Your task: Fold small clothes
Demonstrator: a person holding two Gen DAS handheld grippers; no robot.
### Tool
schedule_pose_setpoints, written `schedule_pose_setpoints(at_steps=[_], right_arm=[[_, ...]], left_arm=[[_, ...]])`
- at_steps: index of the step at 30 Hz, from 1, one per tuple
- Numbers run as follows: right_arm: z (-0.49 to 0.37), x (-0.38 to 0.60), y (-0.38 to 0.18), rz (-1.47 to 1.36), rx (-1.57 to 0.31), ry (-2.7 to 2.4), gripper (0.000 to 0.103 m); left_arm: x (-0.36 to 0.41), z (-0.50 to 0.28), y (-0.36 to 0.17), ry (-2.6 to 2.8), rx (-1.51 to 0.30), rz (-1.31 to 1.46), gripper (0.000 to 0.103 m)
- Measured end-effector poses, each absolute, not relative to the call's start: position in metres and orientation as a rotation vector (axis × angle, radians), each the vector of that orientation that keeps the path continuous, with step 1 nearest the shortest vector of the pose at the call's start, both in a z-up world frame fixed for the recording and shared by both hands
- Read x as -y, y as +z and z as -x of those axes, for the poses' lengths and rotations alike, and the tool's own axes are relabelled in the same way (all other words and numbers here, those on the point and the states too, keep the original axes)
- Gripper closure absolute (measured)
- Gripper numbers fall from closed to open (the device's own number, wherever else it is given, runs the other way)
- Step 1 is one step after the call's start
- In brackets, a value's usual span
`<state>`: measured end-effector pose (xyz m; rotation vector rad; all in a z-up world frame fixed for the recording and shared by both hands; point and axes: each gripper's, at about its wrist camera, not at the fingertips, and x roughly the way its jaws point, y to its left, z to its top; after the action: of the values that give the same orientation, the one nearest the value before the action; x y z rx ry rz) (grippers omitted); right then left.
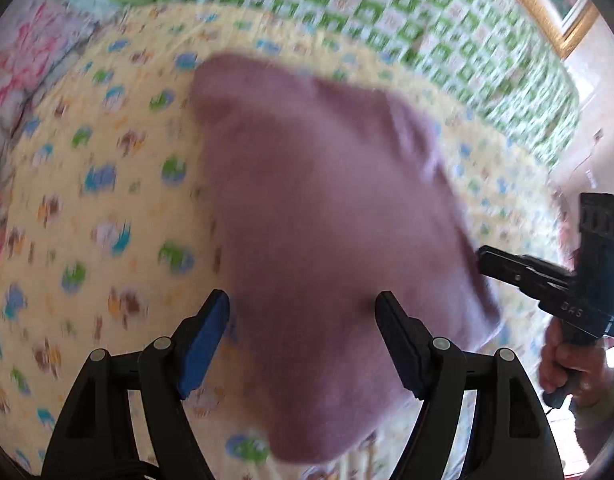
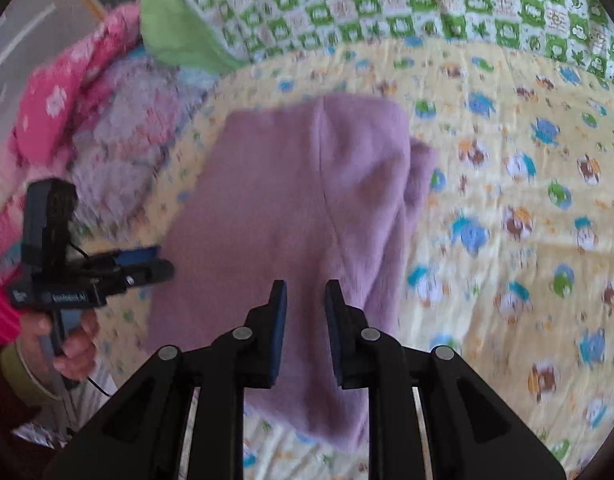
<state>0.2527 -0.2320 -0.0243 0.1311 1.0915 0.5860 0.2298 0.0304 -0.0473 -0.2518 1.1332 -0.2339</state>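
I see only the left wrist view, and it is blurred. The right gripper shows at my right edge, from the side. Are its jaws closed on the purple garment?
Observer: No. In the right wrist view the right gripper has a narrow gap between its pads. The purple garment lies beneath them and is not pinched.
Operator: Does the garment have a line that I can fold along?
Observer: Yes, a seam runs down its middle, towards that gripper.
Operator: Where are the other clothes?
Observer: A bright pink garment with white flowers lies heaped beyond the left gripper, at the edge of the yellow blanket.
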Motion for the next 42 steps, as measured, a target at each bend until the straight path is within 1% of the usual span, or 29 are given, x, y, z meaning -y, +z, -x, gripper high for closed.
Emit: schedule_pose_setpoints(at_steps=[4,8,10,11,12,15,19,22,24,25,32,34,36,42], right_arm=[[-0.25,0.237,-0.052,-0.156,-1.14,0.539,0.082],[-0.244,0.246,-0.037,-0.247,-1.094,0.517,0.082],[-0.232,0.25,-0.021,-0.245,-1.053,0.515,0.076],[-0.226,0.253,-0.015,-0.25,-1.041,0.513,0.067],[-0.219,0.255,-0.01,-0.257,-1.026,0.51,0.06],[-0.193,0.26,0.002,-0.262,-0.981,0.499,0.059],[-0.166,0.253,0.003,-0.235,-0.98,0.491,0.058],[-0.148,0.252,-0.004,-0.217,-0.991,0.481,0.052],[-0.134,0.248,-0.009,-0.197,-0.991,0.478,0.045],[-0.125,0.246,-0.012,-0.18,-0.989,0.472,0.044],[-0.095,0.235,-0.02,-0.107,-0.974,0.454,0.042],[-0.089,0.235,-0.014,-0.102,-0.953,0.452,0.038],[-0.085,0.236,-0.002,-0.093,-0.909,0.442,0.027],[-0.076,0.235,0.033,-0.077,-0.818,0.465,0.018]], left_arm=[[-0.028,-0.223,-0.072,-0.224,-1.182,0.272,0.026],[-0.026,-0.211,-0.06,-0.204,-1.152,0.26,0.027],[-0.026,-0.198,-0.051,-0.198,-1.129,0.25,0.027],[-0.027,-0.192,-0.047,-0.196,-1.12,0.251,0.027],[-0.028,-0.185,-0.043,-0.19,-1.108,0.255,0.027],[-0.032,-0.164,-0.035,-0.168,-1.087,0.265,0.025],[-0.032,-0.131,-0.034,-0.111,-1.051,0.24,0.024],[-0.029,-0.112,-0.036,-0.052,-1.028,0.18,0.024],[-0.026,-0.099,-0.036,-0.011,-1.005,0.126,0.024],[-0.024,-0.096,-0.036,0.001,-0.994,0.104,0.024],[-0.022,-0.07,-0.028,0.009,-0.933,0.078,0.019],[-0.019,-0.06,-0.019,0.007,-0.888,0.064,0.017],[-0.016,-0.057,-0.009,-0.007,-0.861,0.052,0.016],[-0.004,-0.047,0.021,-0.026,-0.8,-0.002,0.009]])
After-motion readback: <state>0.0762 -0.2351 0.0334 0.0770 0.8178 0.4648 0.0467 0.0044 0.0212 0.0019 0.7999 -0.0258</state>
